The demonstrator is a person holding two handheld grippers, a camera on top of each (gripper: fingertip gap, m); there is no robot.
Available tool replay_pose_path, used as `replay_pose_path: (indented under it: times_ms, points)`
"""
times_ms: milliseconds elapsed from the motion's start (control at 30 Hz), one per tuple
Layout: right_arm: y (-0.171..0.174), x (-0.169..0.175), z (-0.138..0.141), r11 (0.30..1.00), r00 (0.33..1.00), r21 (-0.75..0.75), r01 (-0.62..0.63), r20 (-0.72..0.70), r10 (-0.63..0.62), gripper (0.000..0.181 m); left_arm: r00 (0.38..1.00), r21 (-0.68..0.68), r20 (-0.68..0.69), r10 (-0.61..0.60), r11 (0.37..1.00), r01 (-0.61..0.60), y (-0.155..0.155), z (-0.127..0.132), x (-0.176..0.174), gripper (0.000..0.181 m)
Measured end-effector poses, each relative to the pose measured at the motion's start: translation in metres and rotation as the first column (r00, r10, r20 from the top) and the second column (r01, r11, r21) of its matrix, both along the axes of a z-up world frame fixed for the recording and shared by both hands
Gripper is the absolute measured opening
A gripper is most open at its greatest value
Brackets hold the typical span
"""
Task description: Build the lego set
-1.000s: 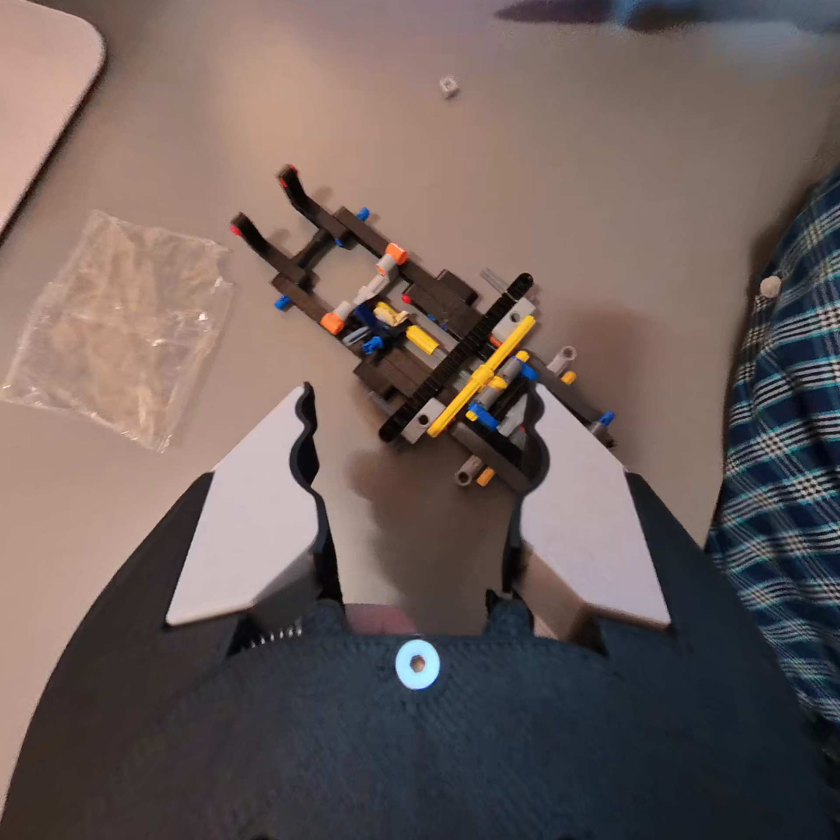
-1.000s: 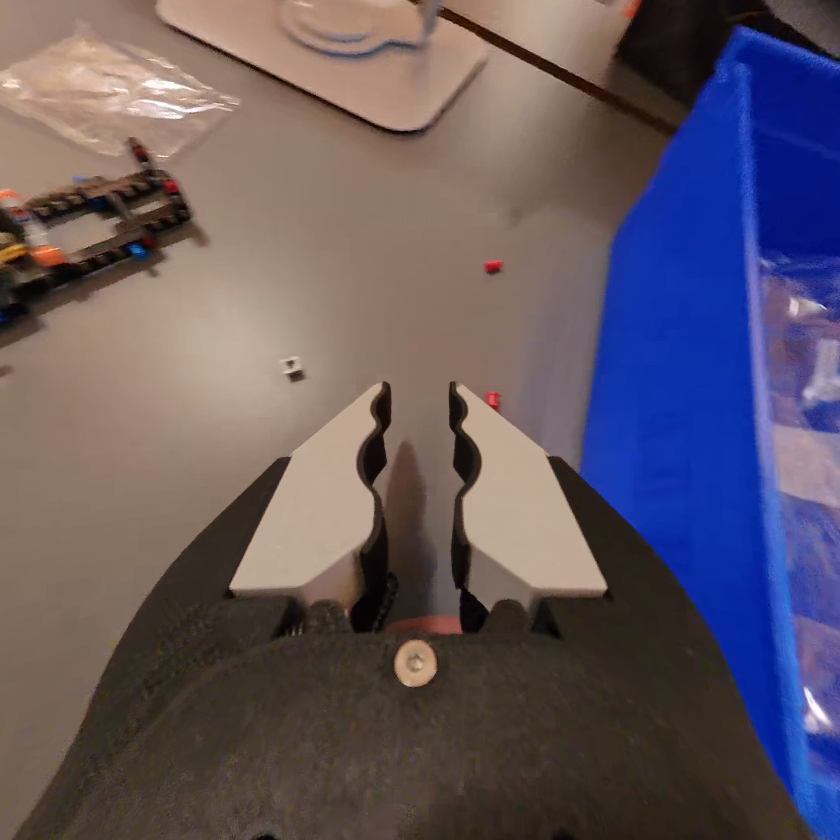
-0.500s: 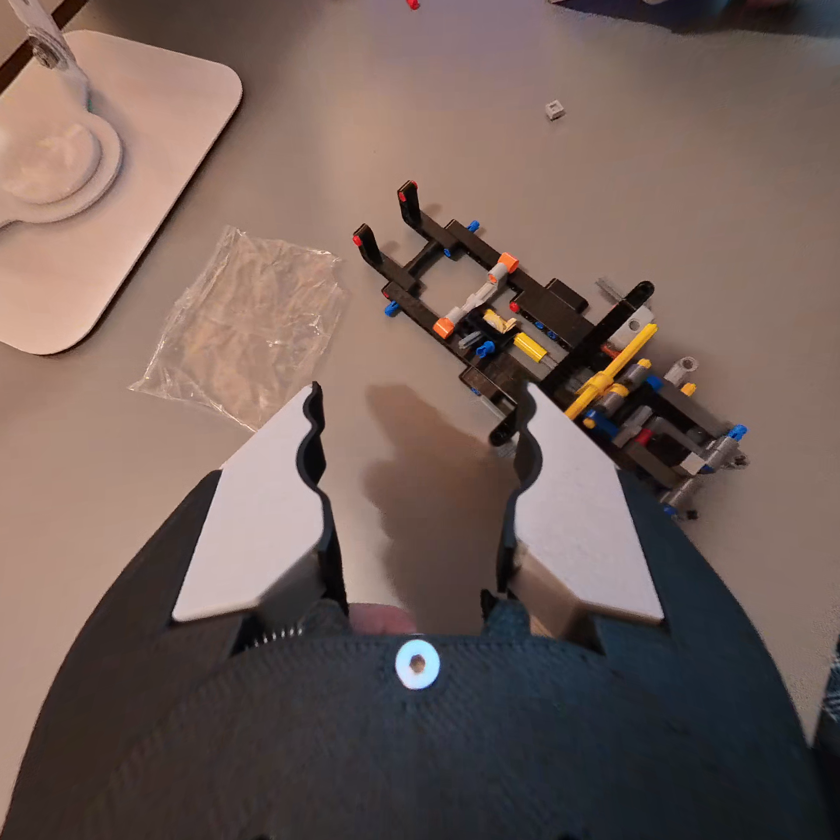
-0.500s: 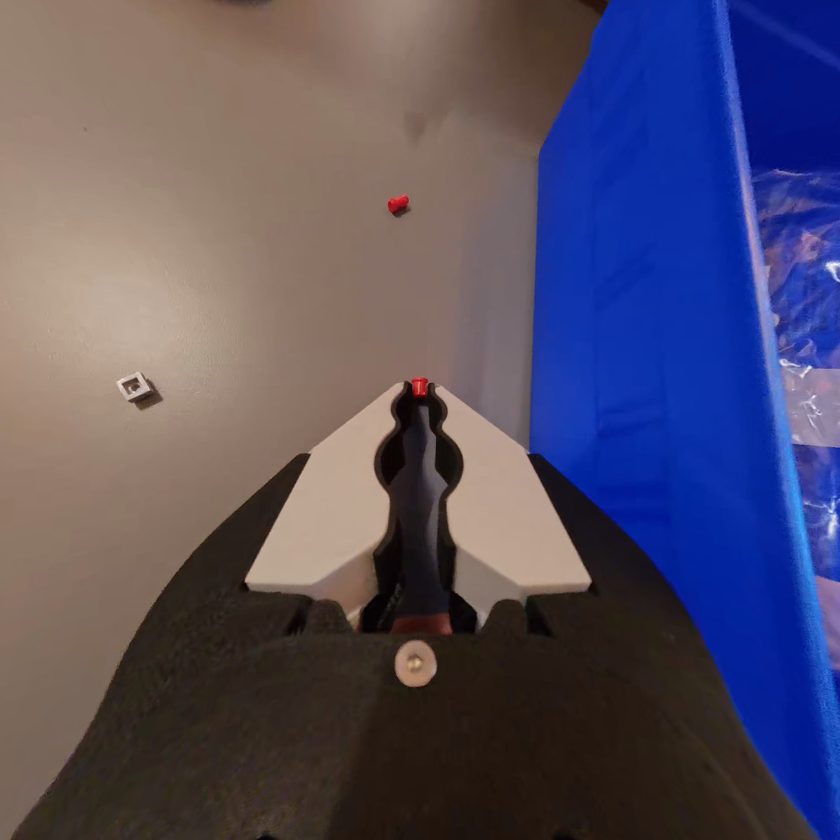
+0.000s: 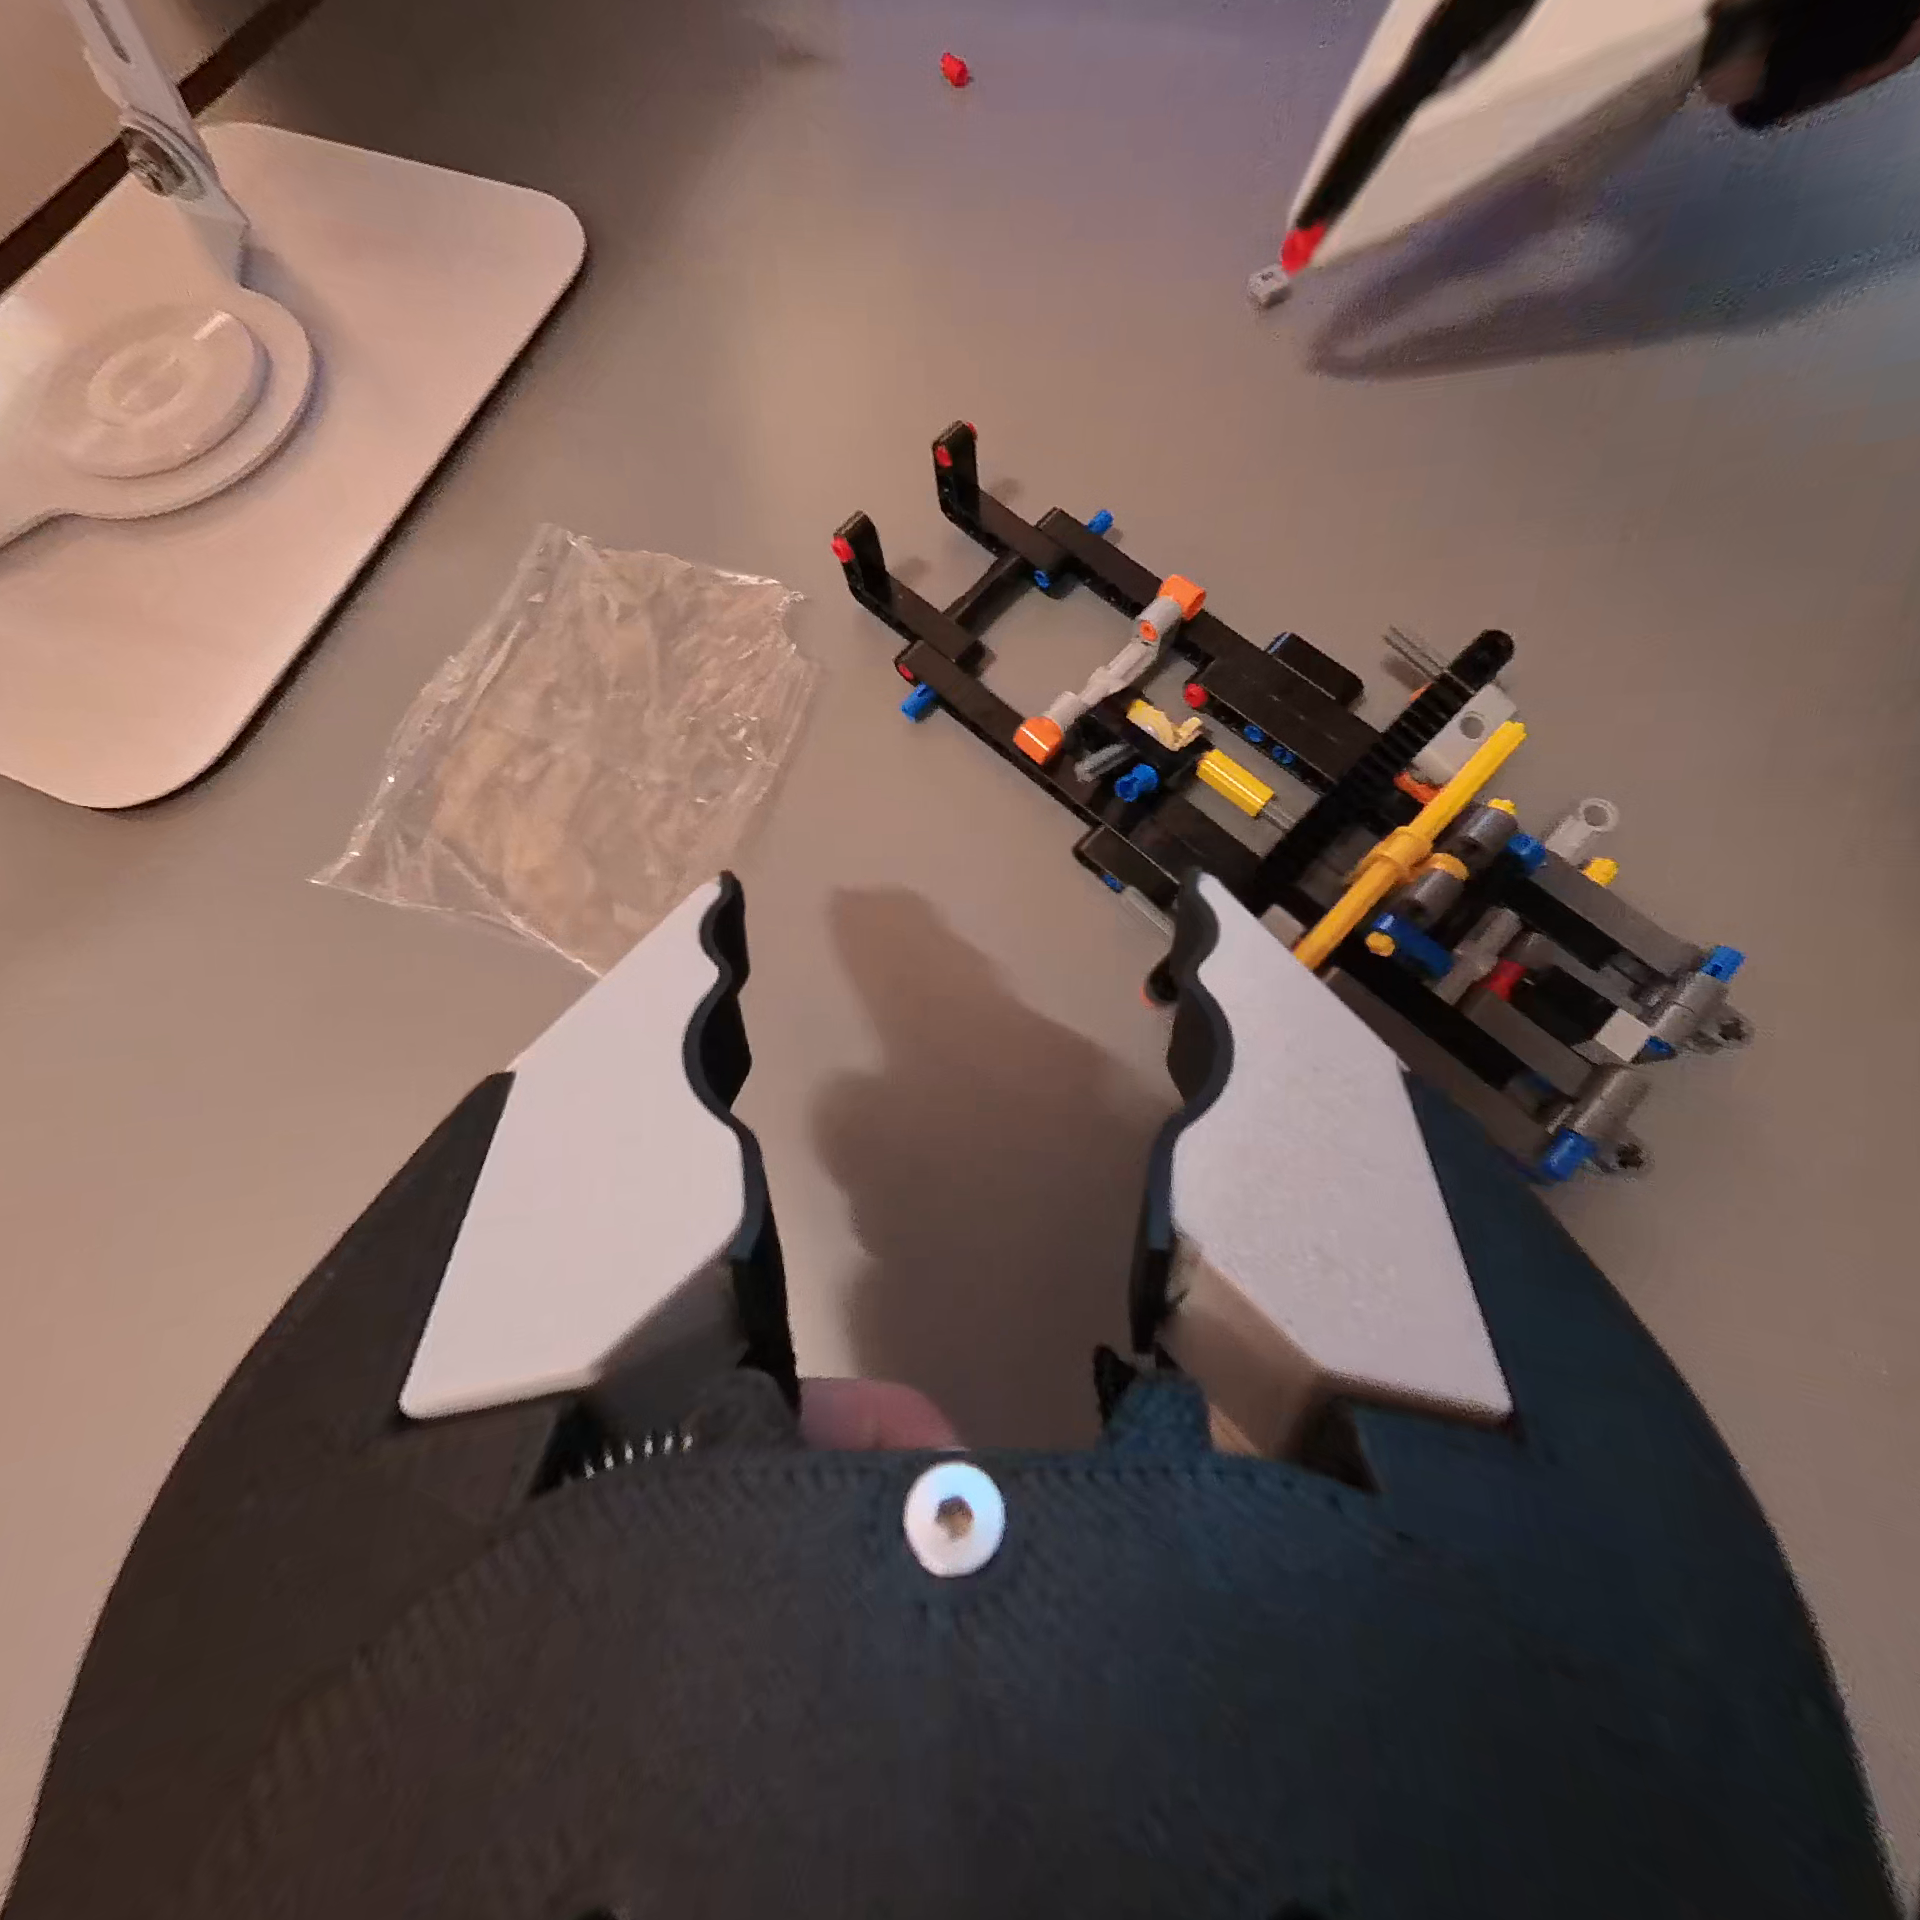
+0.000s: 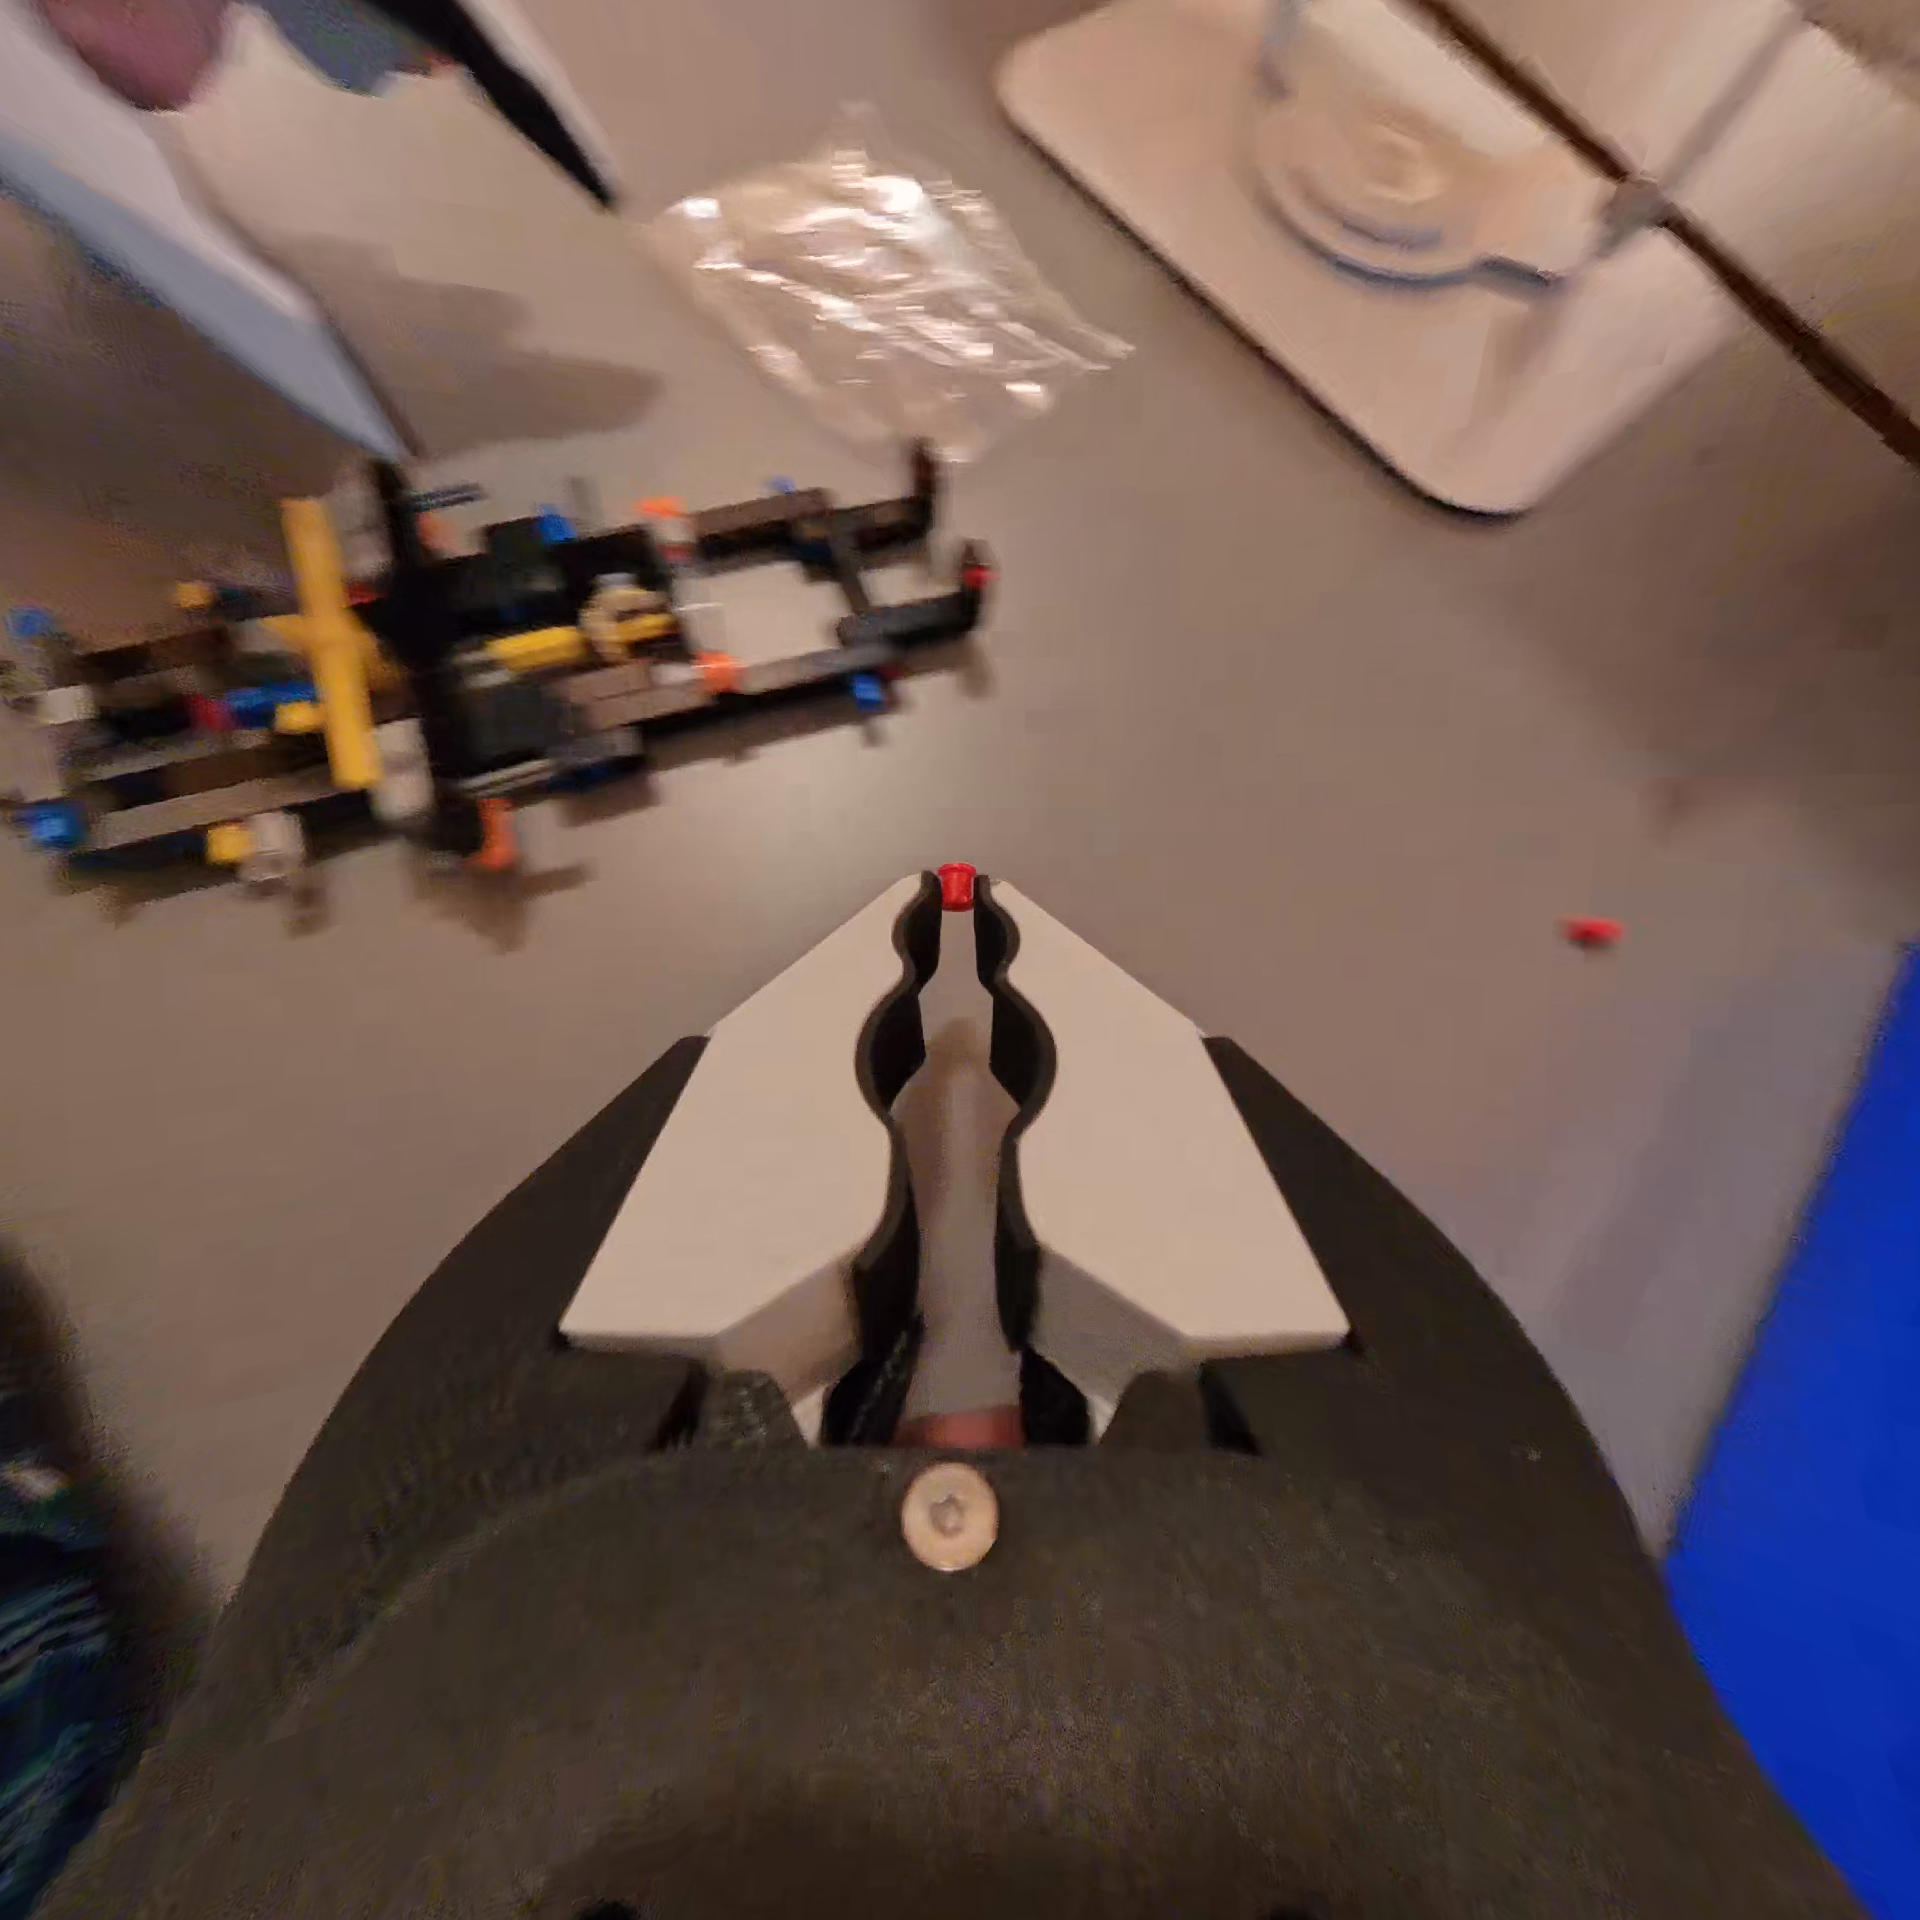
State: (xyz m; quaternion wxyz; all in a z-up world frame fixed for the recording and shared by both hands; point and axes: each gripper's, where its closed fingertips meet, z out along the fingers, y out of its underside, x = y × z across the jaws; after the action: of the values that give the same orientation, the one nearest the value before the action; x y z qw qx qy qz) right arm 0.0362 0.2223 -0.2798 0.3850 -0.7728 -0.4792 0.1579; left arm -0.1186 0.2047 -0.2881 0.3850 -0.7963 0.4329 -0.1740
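A half-built black lego frame (image 5: 1226, 738) with yellow, blue, orange and grey parts lies on the grey table; it also shows in the right wrist view (image 6: 499, 665). My left gripper (image 5: 961, 904) is open and empty, its right finger just in front of the frame's near edge. My right gripper (image 6: 954, 885) is shut on a small red lego piece (image 6: 954, 885) held at its tips above the table, to the right of the frame. In the left wrist view it (image 5: 1299, 244) hovers at the top right with the red piece, over a small grey lego piece (image 5: 1265, 286).
A crumpled clear plastic bag (image 5: 582, 748) lies left of the frame. A white stand base (image 5: 208, 416) sits at the far left. Another loose red piece (image 6: 1592, 932) lies on the table near a blue bin (image 6: 1808, 1403). A plaid sleeve (image 6: 42, 1621) shows at the lower left. My hands' fingertips stand some 15 centimetres from each other.
My right gripper closed on the red piece, lifted it and swung left toward the frame. My left gripper drew back and left from the frame, staying open.
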Motion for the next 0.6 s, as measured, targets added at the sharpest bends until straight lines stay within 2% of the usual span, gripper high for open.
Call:
replay_pose_path:
  times_ms: [133,300,600]
  points:
    - [-0.027,-0.021,-0.022,0.993,0.989,-0.004,-0.121,0.083,0.121,0.003,1.0,-0.013,0.008,-0.015,1.0,0.015,-0.011,-0.003,0.003,0.079]
    - [-0.031,-0.026,-0.034,0.993,0.988,-0.011,-0.118,0.098,0.118,0.004,0.999,-0.027,0.028,-0.024,0.999,0.025,-0.022,-0.004,0.003,0.077]
    - [-0.028,-0.024,-0.027,0.994,0.991,-0.007,-0.109,0.081,0.109,0.013,0.998,-0.034,0.053,-0.041,0.999,0.043,-0.027,-0.003,0.005,0.075]
